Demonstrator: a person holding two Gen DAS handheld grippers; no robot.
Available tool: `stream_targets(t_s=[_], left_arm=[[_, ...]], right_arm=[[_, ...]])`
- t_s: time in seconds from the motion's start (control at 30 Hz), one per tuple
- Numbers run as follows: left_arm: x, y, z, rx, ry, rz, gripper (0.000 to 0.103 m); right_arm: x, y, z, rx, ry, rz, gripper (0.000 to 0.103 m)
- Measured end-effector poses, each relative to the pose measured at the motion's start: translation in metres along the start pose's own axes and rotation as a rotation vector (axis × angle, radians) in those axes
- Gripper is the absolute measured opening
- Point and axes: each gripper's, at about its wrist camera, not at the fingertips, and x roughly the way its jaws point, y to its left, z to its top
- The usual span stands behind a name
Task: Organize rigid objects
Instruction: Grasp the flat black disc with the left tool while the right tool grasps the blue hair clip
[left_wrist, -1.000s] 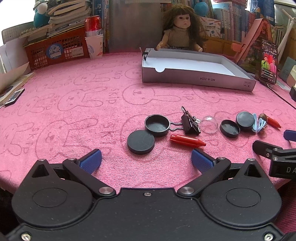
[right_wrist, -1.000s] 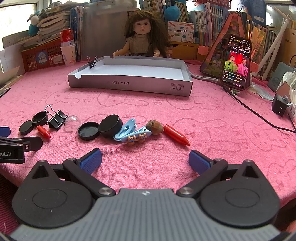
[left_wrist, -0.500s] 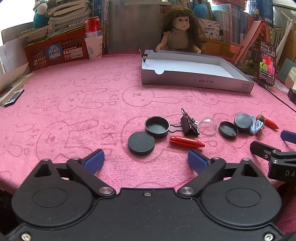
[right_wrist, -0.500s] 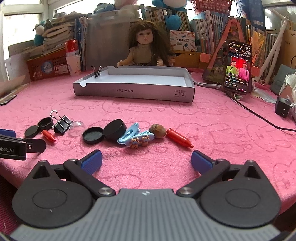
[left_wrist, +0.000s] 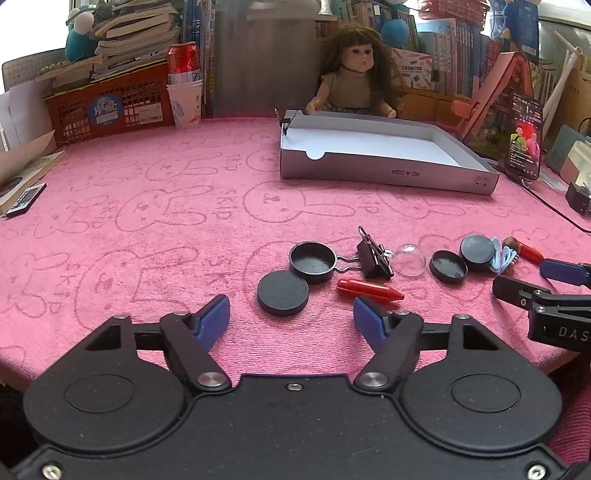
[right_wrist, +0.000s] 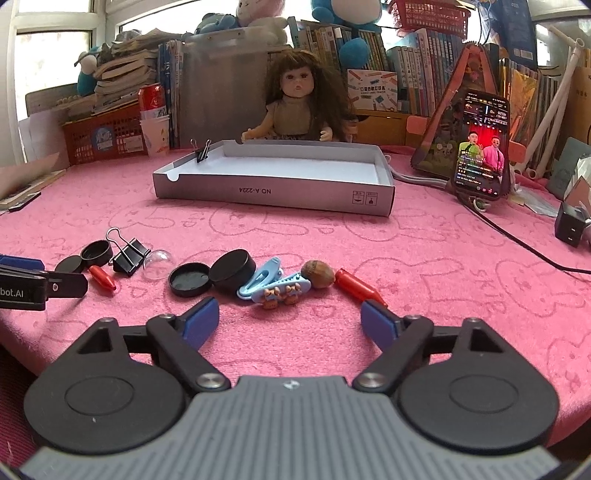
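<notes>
A row of small items lies on the pink cloth: a black lid (left_wrist: 283, 297), a black cup (left_wrist: 312, 257), a binder clip (left_wrist: 373, 253), a clear dome (left_wrist: 409, 259) and a red crayon (left_wrist: 369, 289). Further right lie a black disc (right_wrist: 232, 271), blue hair clips (right_wrist: 274, 285), an acorn (right_wrist: 318, 273) and a second red crayon (right_wrist: 359, 289). My left gripper (left_wrist: 291, 321) hovers just short of the lid, its jaws closing with nothing between them. My right gripper (right_wrist: 290, 321) hovers before the hair clips, jaws also closing on nothing. A grey box tray (right_wrist: 273, 192) stands behind.
A doll (right_wrist: 295, 107) sits behind the tray, and a small binder clip (right_wrist: 201, 150) is fixed on the tray's far left rim. A phone (right_wrist: 482, 147) on a stand and a cable (right_wrist: 524, 243) are at the right. An orange basket (left_wrist: 107, 107) and books line the back.
Both grippers' blue pads have moved inward, the left pair more than the right. Both cameras have tipped up slightly. The objects on the cloth have not moved.
</notes>
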Motion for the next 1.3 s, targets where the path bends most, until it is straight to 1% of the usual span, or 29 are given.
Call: stream_targets(t_s=[0.03, 0.17, 0.23, 0.33, 0.4, 0.53, 0.6, 0.67, 1.17, 1.3], left_arm=[[0.000, -0.001, 0.000, 0.004, -0.002, 0.000, 0.065], [0.000, -0.004, 0.001, 0.020, -0.006, -0.002, 0.059], [0.000, -0.004, 0.001, 0.021, -0.005, -0.005, 0.052], [0.000, -0.003, 0.000, 0.022, -0.004, -0.009, 0.046], [-0.001, -0.002, -0.001, 0.028, -0.006, -0.009, 0.044], [-0.001, -0.001, 0.000, 0.038, -0.011, -0.007, 0.043], [-0.001, -0.002, 0.000, 0.044, -0.012, -0.009, 0.043], [0.000, -0.002, -0.001, 0.049, -0.013, -0.011, 0.043], [0.005, -0.003, 0.002, 0.079, -0.039, -0.005, 0.043], [0.007, 0.001, 0.005, 0.069, -0.048, 0.001, 0.043]], right_arm=[[0.000, 0.001, 0.000, -0.003, -0.005, 0.002, 0.085], [-0.002, 0.004, 0.002, -0.034, -0.027, 0.005, 0.082], [-0.002, 0.005, 0.003, -0.054, -0.034, 0.011, 0.080], [0.000, 0.006, 0.005, -0.083, -0.026, 0.031, 0.074], [0.001, 0.008, 0.006, -0.109, -0.025, 0.043, 0.070], [0.003, 0.007, 0.007, -0.144, -0.022, 0.056, 0.069], [0.005, 0.005, 0.008, -0.145, -0.012, 0.067, 0.062], [0.007, 0.003, 0.008, -0.149, -0.002, 0.075, 0.059], [0.018, -0.004, 0.013, -0.170, -0.008, 0.120, 0.059], [0.018, -0.004, 0.011, -0.169, -0.014, 0.127, 0.059]])
